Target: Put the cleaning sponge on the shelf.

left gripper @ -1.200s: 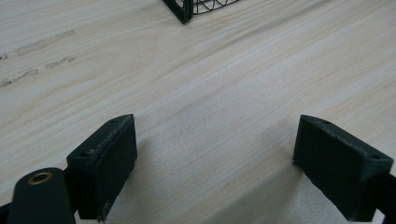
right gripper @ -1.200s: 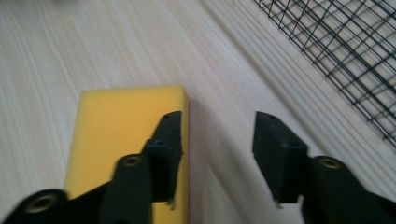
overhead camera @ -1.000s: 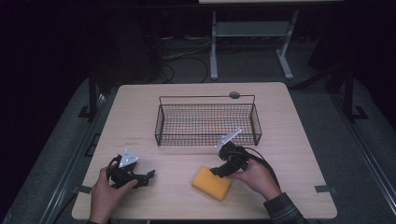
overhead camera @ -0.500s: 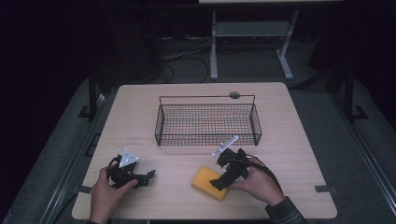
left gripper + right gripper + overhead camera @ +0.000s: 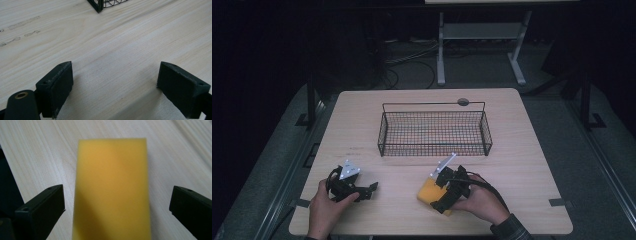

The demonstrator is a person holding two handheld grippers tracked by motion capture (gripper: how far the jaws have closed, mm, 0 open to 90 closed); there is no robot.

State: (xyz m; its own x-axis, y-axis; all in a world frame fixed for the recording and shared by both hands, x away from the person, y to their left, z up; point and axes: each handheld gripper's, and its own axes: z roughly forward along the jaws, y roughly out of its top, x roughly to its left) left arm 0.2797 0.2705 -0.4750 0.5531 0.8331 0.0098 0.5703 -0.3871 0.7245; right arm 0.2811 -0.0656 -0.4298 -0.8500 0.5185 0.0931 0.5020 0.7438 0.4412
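Yellow sponge: lies flat on the wooden table, in front of the wire basket on the person's side, near the basket's right half and apart from it.
Sponge in the right gripper view: a long yellow block running straight away from the camera, its near end between the 2 black jaws, with bare table showing on both sides of it.
Right gripper: held over the sponge in the high view, covering the sponge's right part; its jaws have just been opening and stand spread wide, with the sponge between them and neither pad touching it.
Right hand: wraps the gripper's body from behind, on the near side of the basket, with the cable looping over it.
Left gripper: rests low over the table, in front of the basket's left end and well apart from it; jaws parted wide with only bare wood between them.
Left gripper view: 1 corner of the basket at the top edge, far beyond the jaws.
Left hand: grips the gripper from the near table edge.
Basket: black wire, rectangular, upright at the table's middle, long side facing the person.
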